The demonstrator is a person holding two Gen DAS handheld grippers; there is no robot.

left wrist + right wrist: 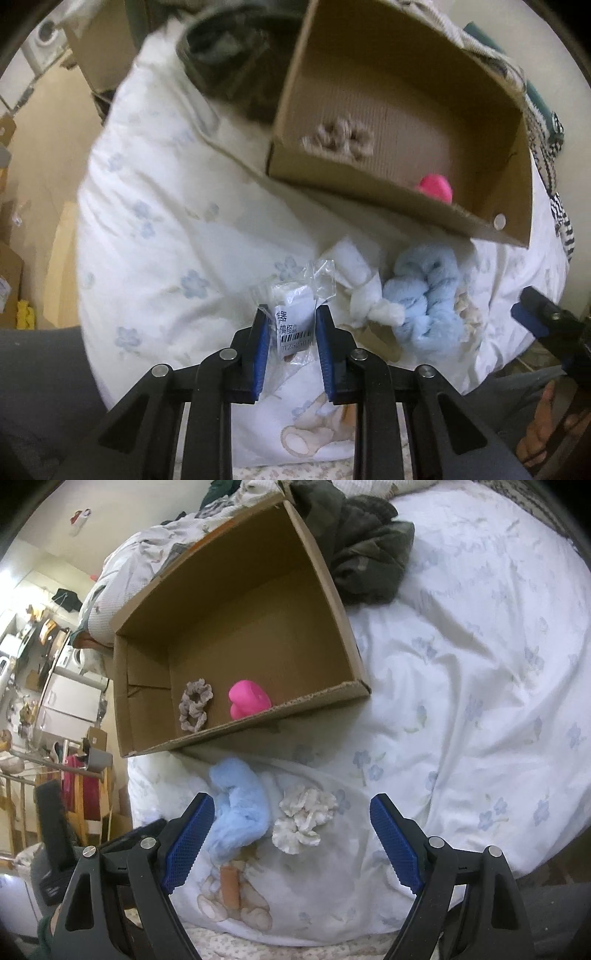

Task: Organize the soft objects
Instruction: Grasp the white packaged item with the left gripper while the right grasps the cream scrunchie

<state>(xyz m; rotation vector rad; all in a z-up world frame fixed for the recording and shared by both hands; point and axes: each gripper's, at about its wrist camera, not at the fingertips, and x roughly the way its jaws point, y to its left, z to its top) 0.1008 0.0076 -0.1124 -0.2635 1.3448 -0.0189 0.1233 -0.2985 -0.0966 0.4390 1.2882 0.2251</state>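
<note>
Left wrist view: left tool [289, 325] clamps bagged white item [293, 314] above bed [461, 701]. Right tool [291, 834] spread, holding nothing. Box [332, 590] holds scrunchie [195, 704], pink toy [247, 698]; blue plush [238, 808], white scrunchie [304, 819] left outside.

Counted on the bed [461, 657]: one open cardboard box [332, 602], holding two soft things, namely one beige scrunchie [195, 705] and one pink toy [247, 698]. Outside the box, lying on the quilt: one fluffy light-blue piece [238, 805] and one cream ruffled scrunchie [304, 818]. One clear plastic packet [295, 319] with a barcode label, pinched in the left gripper [289, 325]. One dark green garment [365, 550] heaped beyond the box. Two grippers in all, the right gripper [291, 814] among them.
</note>
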